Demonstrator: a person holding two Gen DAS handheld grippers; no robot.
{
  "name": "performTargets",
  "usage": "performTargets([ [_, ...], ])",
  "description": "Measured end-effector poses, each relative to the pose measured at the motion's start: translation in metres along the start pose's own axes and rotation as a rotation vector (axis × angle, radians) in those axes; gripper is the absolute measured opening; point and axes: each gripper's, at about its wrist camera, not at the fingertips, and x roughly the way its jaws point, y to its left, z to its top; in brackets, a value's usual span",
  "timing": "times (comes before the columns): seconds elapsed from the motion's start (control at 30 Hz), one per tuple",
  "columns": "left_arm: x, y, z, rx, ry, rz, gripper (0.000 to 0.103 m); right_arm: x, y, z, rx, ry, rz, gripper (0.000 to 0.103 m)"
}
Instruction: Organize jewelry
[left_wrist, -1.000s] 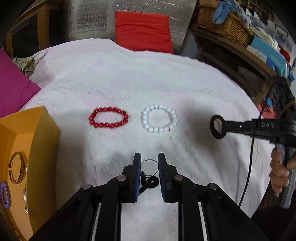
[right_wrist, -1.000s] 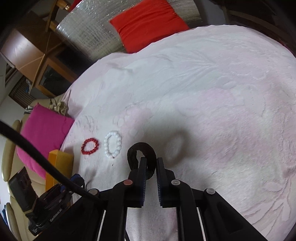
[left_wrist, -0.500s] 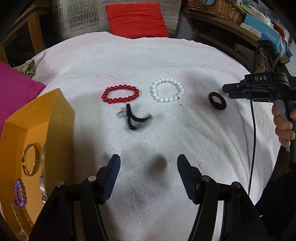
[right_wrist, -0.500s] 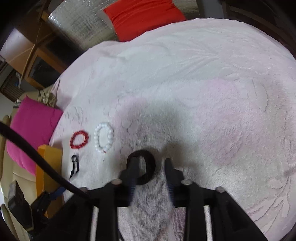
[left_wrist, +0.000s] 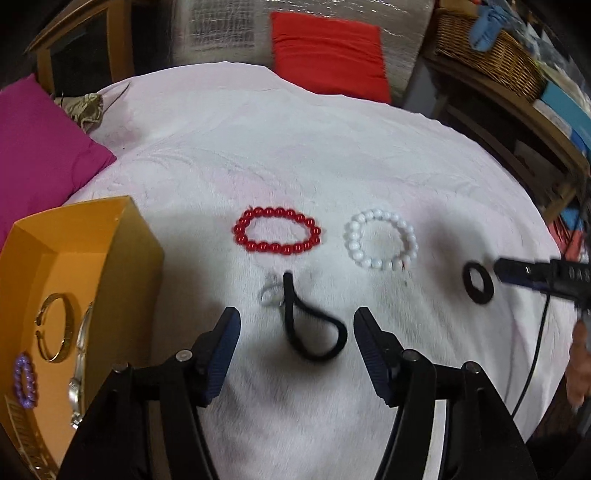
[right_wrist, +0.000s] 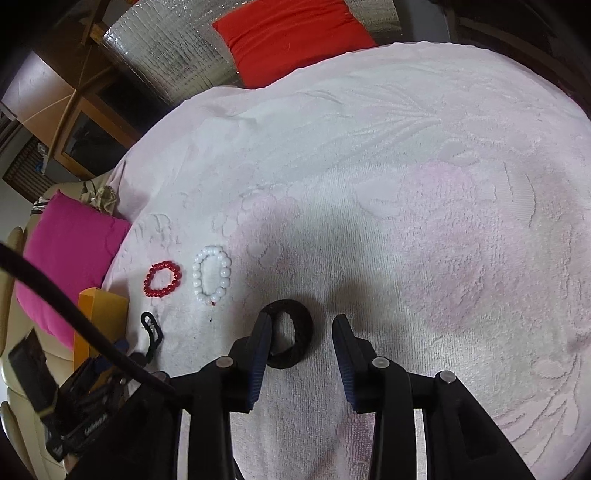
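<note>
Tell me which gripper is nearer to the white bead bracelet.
Right. The right gripper sits just beside the white bead bracelet, at the black ring. The left gripper is lower, over the black cord.

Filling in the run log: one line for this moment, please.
left tool: open, over black cord | right tool: open, at black ring | both on cloth

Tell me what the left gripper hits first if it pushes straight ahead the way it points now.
Most likely the black cord loop lying between the open left gripper fingers on the white towel. Beyond it sits the small clear ring, then the red bead bracelet. Depth is uncertain.
</note>
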Motion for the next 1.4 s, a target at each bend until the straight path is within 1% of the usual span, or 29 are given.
performTargets([
  [0.2, 0.006, 0.014, 0.013, -0.113, -0.035, -0.056, 0.065, 0.000, -0.004, 0.000, 0.024, -0.001, 0.015, 0.037],
  [0.33, 0.009, 0.020, 0.017, -0.136, -0.044, -0.075, 0.064, 0.003, -0.003, -0.002, 0.017, 0.009, 0.015, 0.037],
  [0.4, 0.012, 0.020, 0.016, -0.136, -0.038, -0.093, 0.053, 0.006, 0.000, -0.003, 0.007, 0.014, 0.009, 0.037],
  [0.43, 0.016, 0.018, 0.016, -0.130, -0.024, -0.095, 0.046, 0.008, 0.001, -0.004, -0.002, 0.020, -0.001, 0.037],
  [0.47, 0.017, 0.018, 0.015, -0.121, -0.014, -0.092, 0.039, 0.011, 0.003, -0.005, -0.013, 0.030, -0.015, 0.035],
  [0.5, 0.020, 0.017, 0.014, -0.107, -0.001, -0.087, 0.035, 0.015, 0.005, -0.006, -0.026, 0.037, -0.035, 0.031],
  [0.53, 0.025, 0.016, 0.012, -0.094, 0.016, -0.086, 0.025, 0.017, 0.008, -0.008, -0.047, 0.031, -0.060, 0.029],
  [0.57, 0.028, 0.016, 0.011, -0.090, 0.026, -0.085, 0.021, 0.017, 0.011, -0.009, -0.068, 0.022, -0.075, 0.025],
  [0.6, 0.029, 0.016, 0.009, -0.089, 0.028, -0.083, 0.020, 0.017, 0.013, -0.011, -0.089, 0.011, -0.090, 0.018],
  [0.63, 0.029, 0.018, 0.009, -0.090, 0.025, -0.084, 0.017, 0.017, 0.014, -0.011, -0.097, 0.006, -0.097, 0.014],
  [0.67, 0.027, 0.020, 0.007, -0.093, 0.023, -0.088, 0.012, 0.016, 0.014, -0.012, -0.097, 0.002, -0.100, 0.012],
  [0.7, 0.026, 0.022, 0.007, -0.099, 0.022, -0.096, 0.011, 0.016, 0.013, -0.012, -0.092, -0.003, -0.100, 0.010],
  [0.8, 0.019, 0.022, 0.005, -0.089, 0.011, -0.097, 0.009, 0.008, 0.011, -0.009, -0.072, -0.043, -0.090, 0.010],
  [0.87, 0.012, 0.017, 0.005, -0.067, -0.006, -0.099, 0.009, 0.001, 0.013, -0.007, -0.066, -0.081, -0.063, 0.010],
  [0.93, 0.001, 0.015, 0.004, -0.055, -0.028, -0.103, 0.009, -0.003, 0.016, -0.006, -0.061, -0.100, -0.044, 0.010],
  [1.0, -0.008, 0.015, 0.005, -0.055, -0.045, -0.109, 0.009, -0.004, 0.019, -0.006, -0.058, -0.106, -0.031, 0.010],
  [1.13, -0.033, 0.012, 0.003, -0.033, -0.106, -0.119, 0.009, -0.005, 0.028, -0.007, -0.068, -0.118, -0.016, 0.010],
  [1.27, -0.050, 0.015, 0.001, -0.045, -0.138, -0.138, 0.009, -0.006, 0.035, -0.009, -0.071, -0.134, -0.003, 0.010],
  [1.4, -0.059, 0.018, 0.002, -0.056, -0.164, -0.133, 0.009, -0.007, 0.036, -0.010, -0.065, -0.144, 0.012, 0.010],
])
